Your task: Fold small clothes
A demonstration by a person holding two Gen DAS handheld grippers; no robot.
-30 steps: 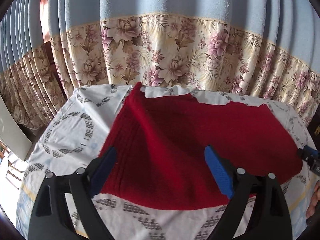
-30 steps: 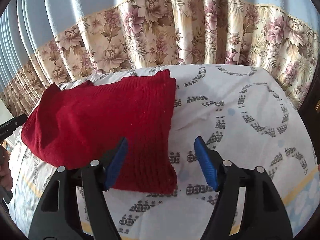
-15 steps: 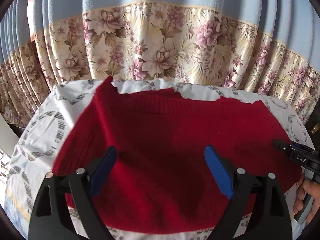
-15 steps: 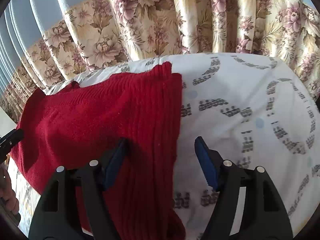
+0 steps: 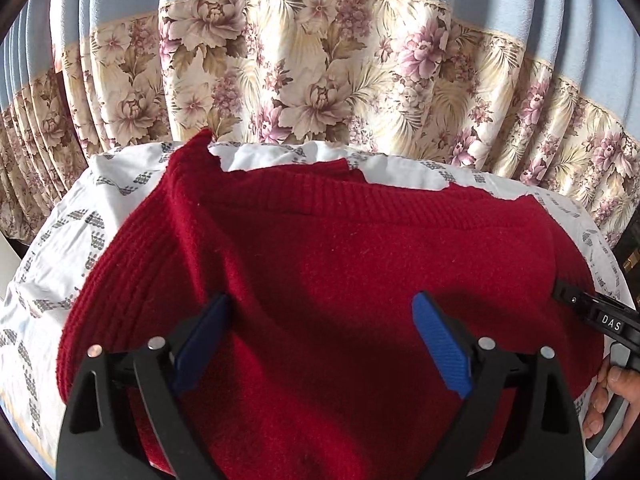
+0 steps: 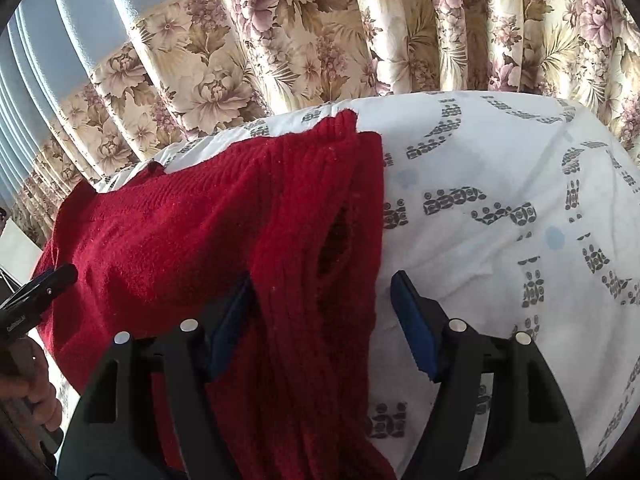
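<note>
My right gripper is closing around the red sweater's folded edge to lift it; my left gripper hangs open above the body, ready to pinch.

A white sheet (grey ring print) covers the surface, with a red knitted garment lying on it.

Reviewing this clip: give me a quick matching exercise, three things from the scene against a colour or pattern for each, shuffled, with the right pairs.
Things:
1. sweater
2. bedsheet
3. curtain

Descriptions:
A. pale blue above a floral band
B. dark red knit
C. white with grey printed arcs

Pairs: 1-B, 2-C, 3-A
</note>
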